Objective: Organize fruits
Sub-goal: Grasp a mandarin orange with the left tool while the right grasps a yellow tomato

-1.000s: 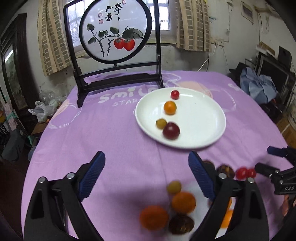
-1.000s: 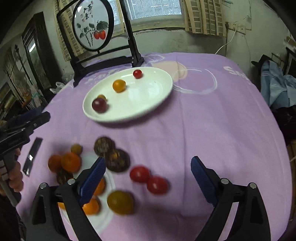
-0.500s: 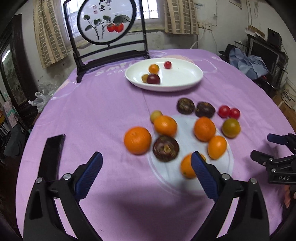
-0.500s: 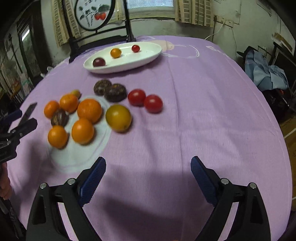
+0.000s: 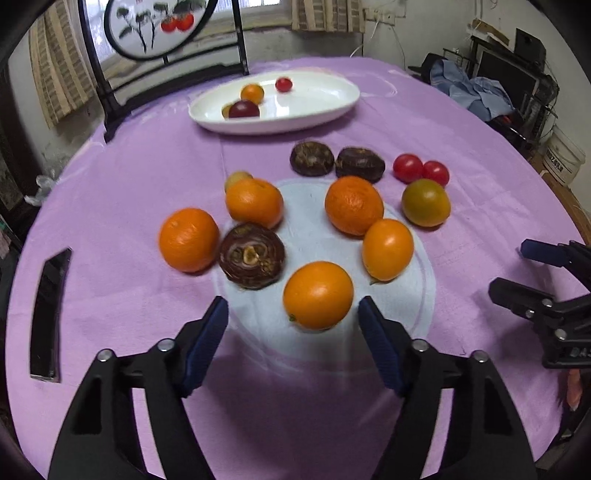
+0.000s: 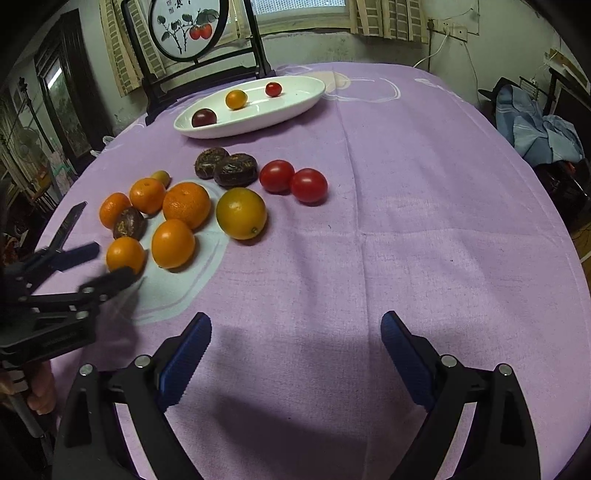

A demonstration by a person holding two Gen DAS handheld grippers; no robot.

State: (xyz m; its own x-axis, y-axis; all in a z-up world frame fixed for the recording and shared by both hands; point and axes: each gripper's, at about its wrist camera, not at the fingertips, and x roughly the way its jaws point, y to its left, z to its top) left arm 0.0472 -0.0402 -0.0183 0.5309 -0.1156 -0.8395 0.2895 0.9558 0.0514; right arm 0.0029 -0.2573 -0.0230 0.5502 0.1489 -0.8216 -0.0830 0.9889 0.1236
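Several oranges, brown fruits and tomatoes lie loose on the purple tablecloth. My left gripper point(image 5: 293, 317) is open, its blue fingers on either side of the nearest orange point(image 5: 317, 294), which also shows in the right wrist view point(image 6: 125, 254). A white oval plate point(image 5: 332, 110) at the back holds a dark red fruit point(image 5: 243, 109), a small orange fruit point(image 5: 252, 93) and a cherry tomato point(image 5: 283, 84). My right gripper point(image 6: 295, 332) is open and empty over bare cloth, well right of the fruit. Two red tomatoes point(image 6: 291, 181) and a yellow-green fruit point(image 6: 241, 213) lie nearest it.
A black stand with a round painted screen point(image 6: 184, 29) rises behind the plate. A dark flat object point(image 5: 50, 314) lies on the cloth at the left. Clutter and blue clothes point(image 6: 535, 125) sit beyond the table's right edge.
Both grippers have pulled back and lowered toward the table. The left gripper has moved in around the nearest orange and its jaws have narrowed. The right gripper stays wide open.
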